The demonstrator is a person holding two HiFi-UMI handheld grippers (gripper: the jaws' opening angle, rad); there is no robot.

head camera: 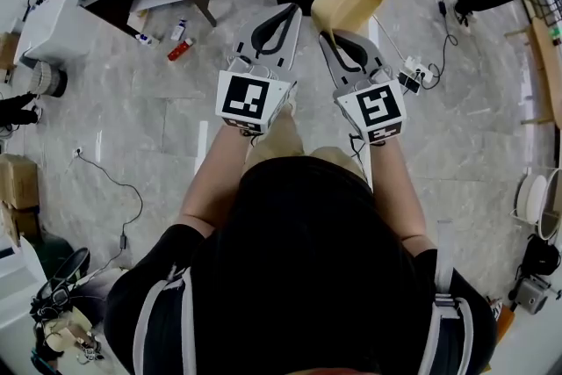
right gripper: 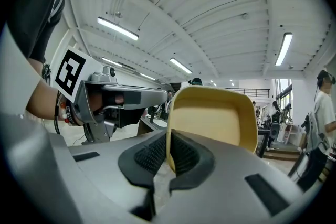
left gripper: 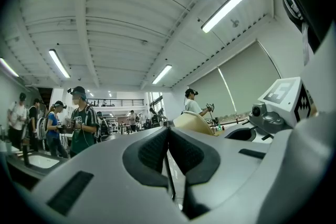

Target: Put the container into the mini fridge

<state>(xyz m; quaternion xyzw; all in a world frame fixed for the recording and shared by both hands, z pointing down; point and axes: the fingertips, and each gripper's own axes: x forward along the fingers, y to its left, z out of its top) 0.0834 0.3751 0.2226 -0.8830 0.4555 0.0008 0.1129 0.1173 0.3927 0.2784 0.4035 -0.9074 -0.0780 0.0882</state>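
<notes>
Container [right gripper: 212, 113]: rim clamped in right gripper [right gripper: 168, 153], left gripper [left gripper: 168, 152] closed on nothing; held above floor [head camera: 176, 127], no fridge in sight, placing not yet done.

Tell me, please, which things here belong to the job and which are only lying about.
For the job: the container, gripped at its rim by the right hand-held gripper; the left hand-held gripper, shut and empty.
Lying about: red bottle, white bottle, power strip, cardboard box.
</notes>
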